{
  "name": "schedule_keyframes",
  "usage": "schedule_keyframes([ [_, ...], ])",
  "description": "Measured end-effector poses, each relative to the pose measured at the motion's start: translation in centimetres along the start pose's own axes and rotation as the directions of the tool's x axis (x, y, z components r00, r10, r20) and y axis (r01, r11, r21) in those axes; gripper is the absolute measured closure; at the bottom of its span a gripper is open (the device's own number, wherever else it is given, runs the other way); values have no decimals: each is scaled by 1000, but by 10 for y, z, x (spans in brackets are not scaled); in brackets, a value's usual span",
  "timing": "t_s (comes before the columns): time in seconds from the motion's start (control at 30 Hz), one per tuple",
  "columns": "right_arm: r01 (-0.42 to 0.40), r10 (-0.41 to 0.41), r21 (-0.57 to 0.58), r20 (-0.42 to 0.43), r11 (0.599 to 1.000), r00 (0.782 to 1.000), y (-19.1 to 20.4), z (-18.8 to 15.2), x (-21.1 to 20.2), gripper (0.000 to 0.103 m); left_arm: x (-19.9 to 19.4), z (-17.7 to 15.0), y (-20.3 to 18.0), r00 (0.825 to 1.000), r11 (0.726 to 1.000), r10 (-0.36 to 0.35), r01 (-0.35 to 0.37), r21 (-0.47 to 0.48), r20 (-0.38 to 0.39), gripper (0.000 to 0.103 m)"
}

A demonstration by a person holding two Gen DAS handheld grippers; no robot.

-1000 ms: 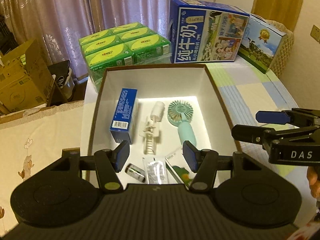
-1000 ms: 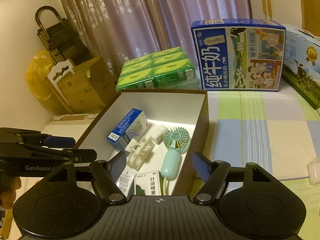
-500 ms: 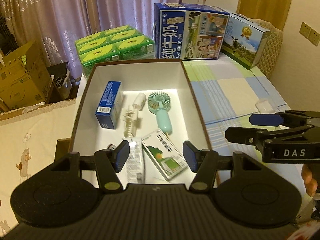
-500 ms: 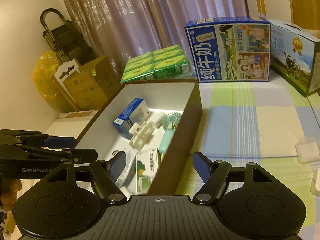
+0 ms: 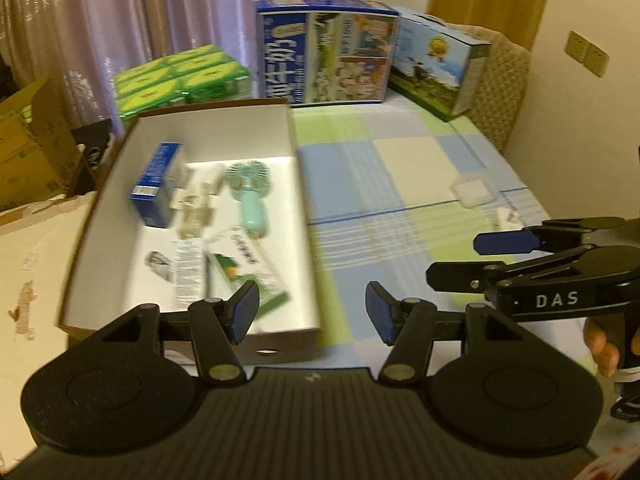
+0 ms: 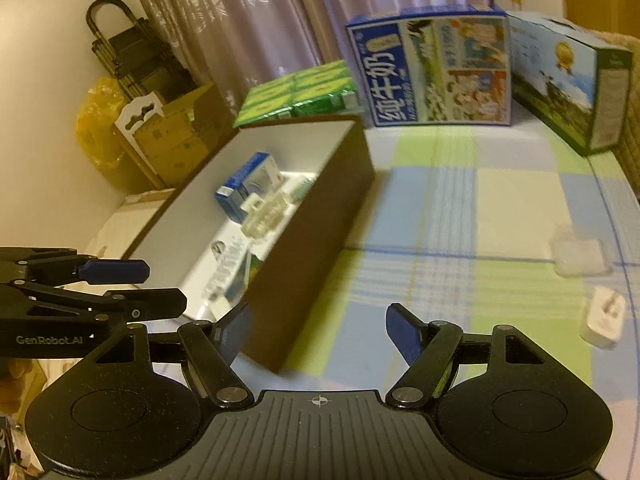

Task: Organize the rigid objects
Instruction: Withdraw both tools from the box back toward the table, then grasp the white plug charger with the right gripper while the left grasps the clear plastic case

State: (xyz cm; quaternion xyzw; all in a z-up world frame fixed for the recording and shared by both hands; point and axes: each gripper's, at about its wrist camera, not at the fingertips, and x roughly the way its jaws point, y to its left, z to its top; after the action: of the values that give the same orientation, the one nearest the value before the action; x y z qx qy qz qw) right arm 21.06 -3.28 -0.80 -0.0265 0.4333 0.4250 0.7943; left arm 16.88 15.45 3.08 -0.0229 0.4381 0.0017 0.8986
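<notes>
Box wall (image 6: 304,248) borders open checked cloth (image 6: 460,240).

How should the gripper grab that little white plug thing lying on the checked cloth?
Grip the small white plug-like block across its two longer side faces, coming down from above. It lies low and alone on the checked tablecloth, so nothing blocks those sides. The picture is blurred; prongs cannot be made out.
</notes>
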Motion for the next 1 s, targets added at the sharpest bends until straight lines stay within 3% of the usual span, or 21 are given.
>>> schedule_keyframes([
  [0.37,112,-111,100,-14,989,994,-75,-32,-50,32,28,-9,-82,992,993,-107,110,39,-61,48],
  [1.0,280,-284,267,-22,922,958,-159,-54,-74,32,94,2,-154,979,981,-152,166,98,-133,48],
])
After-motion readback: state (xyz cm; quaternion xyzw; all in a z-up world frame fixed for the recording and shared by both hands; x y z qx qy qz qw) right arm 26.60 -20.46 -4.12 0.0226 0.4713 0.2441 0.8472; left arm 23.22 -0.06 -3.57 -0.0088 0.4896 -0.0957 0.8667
